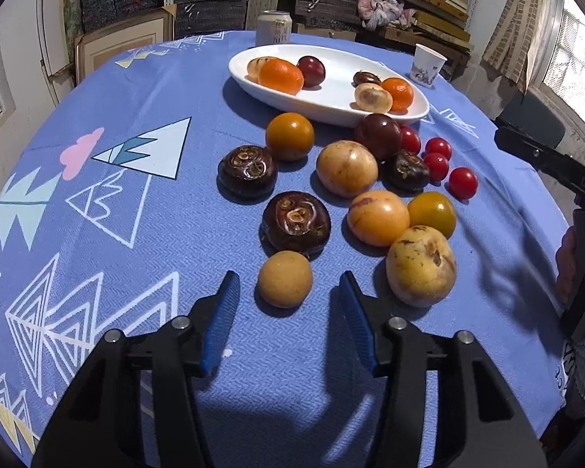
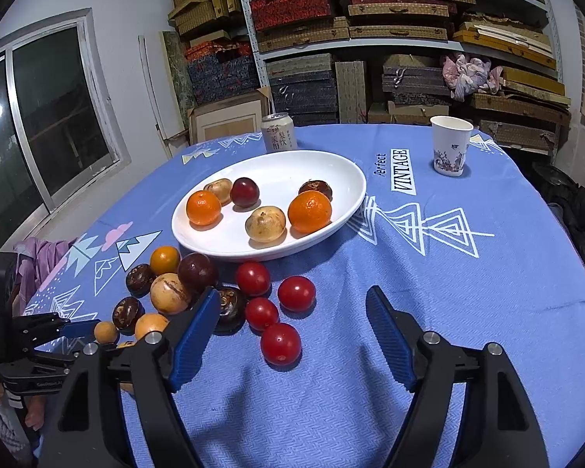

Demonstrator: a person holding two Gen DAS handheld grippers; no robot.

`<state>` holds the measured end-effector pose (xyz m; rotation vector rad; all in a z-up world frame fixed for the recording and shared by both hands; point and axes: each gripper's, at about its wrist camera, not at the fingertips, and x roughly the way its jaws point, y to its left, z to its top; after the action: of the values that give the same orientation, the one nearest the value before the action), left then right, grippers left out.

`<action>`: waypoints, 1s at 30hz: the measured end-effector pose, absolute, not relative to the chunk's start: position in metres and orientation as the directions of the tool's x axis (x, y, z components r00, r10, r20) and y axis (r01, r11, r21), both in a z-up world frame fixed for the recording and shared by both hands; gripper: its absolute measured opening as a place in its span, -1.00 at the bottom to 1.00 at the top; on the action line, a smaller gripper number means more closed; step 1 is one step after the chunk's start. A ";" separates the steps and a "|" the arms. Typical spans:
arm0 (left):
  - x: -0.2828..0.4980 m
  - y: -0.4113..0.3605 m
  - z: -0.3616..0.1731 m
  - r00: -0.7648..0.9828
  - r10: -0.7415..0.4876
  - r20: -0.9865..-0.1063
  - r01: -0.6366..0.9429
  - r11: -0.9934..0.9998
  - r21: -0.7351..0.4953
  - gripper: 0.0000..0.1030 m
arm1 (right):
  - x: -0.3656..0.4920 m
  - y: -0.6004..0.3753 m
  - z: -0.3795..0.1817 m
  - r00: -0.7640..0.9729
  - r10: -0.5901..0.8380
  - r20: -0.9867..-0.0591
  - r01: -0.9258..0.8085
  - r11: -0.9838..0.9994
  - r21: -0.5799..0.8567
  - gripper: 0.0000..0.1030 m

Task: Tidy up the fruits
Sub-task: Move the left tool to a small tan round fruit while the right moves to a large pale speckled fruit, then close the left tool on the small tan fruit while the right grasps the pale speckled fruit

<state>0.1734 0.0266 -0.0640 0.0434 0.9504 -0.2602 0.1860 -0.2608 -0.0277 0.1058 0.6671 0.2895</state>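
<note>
Left gripper (image 1: 288, 292) was spread around the small tan round fruit (image 1: 285, 279), blue pads on either side with a visible gap each way, so nothing was pinched. Right gripper (image 2: 292, 323) hung spread and empty over bare cloth, with the four cherry tomatoes (image 2: 280, 343) between it and the white oval dish (image 2: 355, 179). Taking the dish as landmark: six fruits sat inside it, two oranges (image 2: 309, 210) among them; the loose pile lay on the near side of it, the tan fruit at the nearest edge of that pile, well apart from the dish and just in front of a dark water chestnut (image 1: 295, 221). My read: the step was picking that tan fruit for the dish. Doing it well meant centring the pads on its widest girth, closing slowly, and lifting straight up so the chestnut behind and the yellow blotched fruit (image 1: 421, 265) beside it weren't knocked. The tan fruit looked matte, finely rough and near-spherical, so likely good grip on the ribbed pads. Chestnuts were flattened, glossy and ringed on top; tomatoes smooth and shiny, likely to roll. The dish was glazed and shallow with a low rim, so a gentle set-down was preferable. The blue tablecloth (image 1: 136, 273) was woven and soft, so some give was expected under the fingertips.
</note>
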 end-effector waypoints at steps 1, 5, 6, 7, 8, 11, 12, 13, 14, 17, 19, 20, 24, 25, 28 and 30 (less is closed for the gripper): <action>0.173 0.026 -0.064 0.551 -0.202 -0.809 0.241 0.967 -0.077 0.01 | 0.186 -0.260 -0.028 0.747 0.298 -0.594 -0.231 0.955 0.187 0.51; 0.175 0.022 -0.065 0.547 -0.205 -0.811 0.245 0.966 -0.079 0.01 | 0.186 -0.259 -0.028 0.743 0.301 -0.597 -0.236 0.954 0.187 0.51; 0.175 0.022 -0.065 0.547 -0.206 -0.811 0.245 0.966 -0.080 0.01 | 0.186 -0.258 -0.028 0.743 0.301 -0.598 -0.238 0.953 0.185 0.51; 0.175 0.022 -0.065 0.548 -0.207 -0.811 0.245 0.966 -0.082 0.01 | 0.186 -0.257 -0.028 0.742 0.301 -0.599 -0.240 0.954 0.182 0.51; 0.176 0.023 -0.065 0.549 -0.210 -0.809 0.241 0.967 -0.088 0.01 | 0.186 -0.257 -0.028 0.741 0.301 -0.601 -0.241 0.954 0.180 0.51; 0.178 0.027 -0.064 0.550 -0.217 -0.806 0.222 0.969 -0.109 -0.17 | 0.186 -0.255 -0.029 0.736 0.303 -0.605 -0.246 0.953 0.178 0.51; 0.179 0.028 -0.064 0.551 -0.218 -0.806 0.218 0.969 -0.114 -0.25 | 0.186 -0.255 -0.029 0.736 0.303 -0.605 -0.248 0.953 0.175 0.51; 0.179 0.029 -0.064 0.551 -0.218 -0.806 0.213 0.970 -0.117 -0.31 | 0.186 -0.254 -0.029 0.736 0.303 -0.605 -0.249 0.953 0.174 0.51; 0.180 0.030 -0.063 0.552 -0.219 -0.805 0.208 0.970 -0.122 -0.46 | 0.185 -0.254 -0.030 0.735 0.305 -0.606 -0.252 0.952 0.174 0.51; 0.180 0.034 -0.063 0.557 -0.227 -0.799 0.198 0.970 -0.137 -0.47 | 0.185 -0.251 -0.031 0.727 0.311 -0.612 -0.263 0.950 0.171 0.51; 0.178 0.037 -0.060 0.573 -0.222 -0.789 0.189 0.972 -0.137 -0.47 | 0.184 -0.248 -0.032 0.723 0.312 -0.617 -0.274 0.949 0.159 0.51; 0.178 0.039 -0.058 0.588 -0.214 -0.780 0.177 0.975 -0.133 -0.47 | 0.183 -0.245 -0.033 0.720 0.314 -0.619 -0.282 0.947 0.153 0.51; 0.175 0.055 -0.048 0.662 -0.131 -0.738 0.079 0.991 -0.105 -0.47 | 0.177 -0.237 -0.033 0.713 0.341 -0.613 -0.319 0.936 0.149 0.51; 0.176 0.060 -0.047 0.674 -0.106 -0.731 0.048 0.994 -0.099 -0.47 | 0.174 -0.234 -0.032 0.710 0.356 -0.607 -0.338 0.929 0.150 0.51; 0.178 0.070 -0.045 0.686 -0.062 -0.725 -0.013 0.995 -0.097 -0.47 | 0.161 -0.216 -0.029 0.698 0.402 -0.593 -0.411 0.903 0.128 0.51; 0.178 0.071 -0.045 0.682 -0.061 -0.728 -0.015 0.995 -0.097 -0.47 | 0.150 -0.199 -0.029 0.689 0.414 -0.594 -0.460 0.884 0.082 0.51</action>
<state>0.1783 0.0712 -0.0453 -0.0980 0.8196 -0.0262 0.1504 -0.1991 -0.0293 -0.0756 0.6457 0.4897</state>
